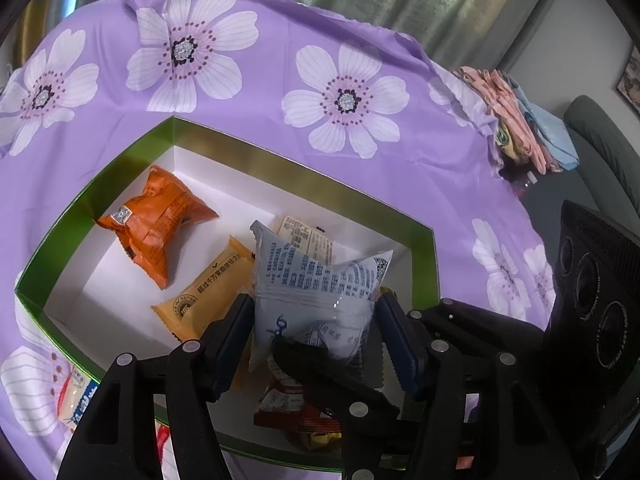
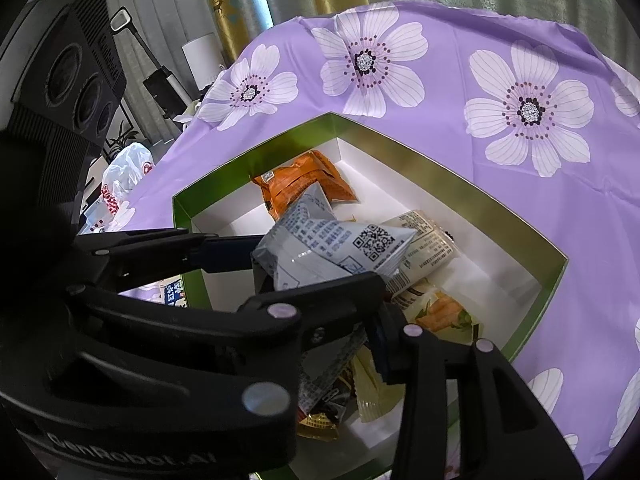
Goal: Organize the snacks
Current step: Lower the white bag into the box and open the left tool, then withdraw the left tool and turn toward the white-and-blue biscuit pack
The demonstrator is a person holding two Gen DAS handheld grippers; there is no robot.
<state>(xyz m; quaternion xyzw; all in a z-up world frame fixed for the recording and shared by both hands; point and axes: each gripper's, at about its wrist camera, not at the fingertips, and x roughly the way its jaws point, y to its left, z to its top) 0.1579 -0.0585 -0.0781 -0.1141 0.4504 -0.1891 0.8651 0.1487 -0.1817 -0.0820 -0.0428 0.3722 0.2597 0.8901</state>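
Left wrist view: my left gripper [image 1: 314,322] clamps a grey snack packet [image 1: 320,280] above the green box [image 1: 248,152]; my right gripper's [image 2: 320,320] grip I cannot tell.

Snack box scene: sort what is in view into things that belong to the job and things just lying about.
Job:
- grey-white printed snack packet, held in left gripper
- green-rimmed white cardboard box
- orange crinkled snack packet
- yellow-orange flat snack packet
- beige printed snack packet

Lying about:
- purple flowered tablecloth
- folded pink cloths
- white plastic bag
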